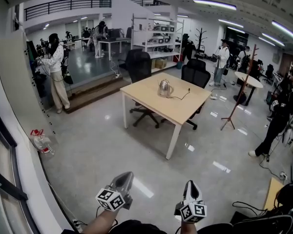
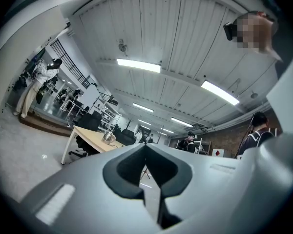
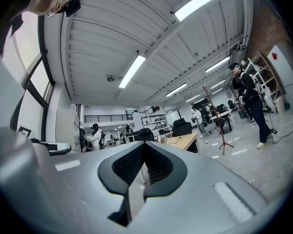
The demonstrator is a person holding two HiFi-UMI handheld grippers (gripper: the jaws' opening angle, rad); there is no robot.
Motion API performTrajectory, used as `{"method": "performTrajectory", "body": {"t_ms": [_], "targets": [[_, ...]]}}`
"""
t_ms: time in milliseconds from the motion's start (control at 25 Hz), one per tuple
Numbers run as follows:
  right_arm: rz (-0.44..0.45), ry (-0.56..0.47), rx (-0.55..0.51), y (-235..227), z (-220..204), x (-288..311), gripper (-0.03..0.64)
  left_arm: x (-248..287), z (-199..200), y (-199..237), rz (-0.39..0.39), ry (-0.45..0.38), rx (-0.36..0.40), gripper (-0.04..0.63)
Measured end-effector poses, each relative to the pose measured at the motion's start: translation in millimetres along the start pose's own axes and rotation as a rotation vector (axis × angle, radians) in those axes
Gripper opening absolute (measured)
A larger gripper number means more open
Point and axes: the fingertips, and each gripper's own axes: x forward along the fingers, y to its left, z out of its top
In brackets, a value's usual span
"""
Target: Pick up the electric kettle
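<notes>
A shiny steel electric kettle (image 1: pixel 164 87) stands on a light wooden table (image 1: pixel 151 97) in the middle of the room, with its black cord (image 1: pixel 180 96) trailing to the right. The kettle (image 2: pixel 107 137) also shows small and far off in the left gripper view, and its top (image 3: pixel 161 139) peeps over the jaws in the right gripper view. My left gripper (image 1: pixel 126 178) and right gripper (image 1: pixel 192 185) are at the bottom of the head view, far short of the table. Both are shut with nothing between the jaws.
Black office chairs (image 1: pixel 139 67) stand behind the table. A wooden coat stand (image 1: pixel 239 94) and a round table (image 1: pixel 248 81) are to the right. Several people stand around the room, one at the left (image 1: pixel 54 69), one at the right (image 1: pixel 278 116). Water bottles (image 1: pixel 41 141) sit by the left wall.
</notes>
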Motion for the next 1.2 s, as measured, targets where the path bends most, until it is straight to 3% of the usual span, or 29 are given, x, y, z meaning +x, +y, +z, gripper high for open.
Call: {"method": "performTrajectory", "body": {"t_ms": [280,560,960,1200], "targets": [[-0.047,0.022,0.048,-28,-8,-10,0.002,12,-28,-9,0.01,0.058,-0.024,-0.002],[-0.09,0.032,0.069,-49,-18,11,0.002,43,-31,5,-0.003,0.063,-0.021,-0.002],[-0.115,0.004,0.045,-63,0,95,0.002,128,-16,46,-0.05,0.052,-0.031,-0.002],[-0.099,0.002,0.05,-54,0,156,0.002,160,8,90,-0.033,0.02,-0.014,-0.002]]}}
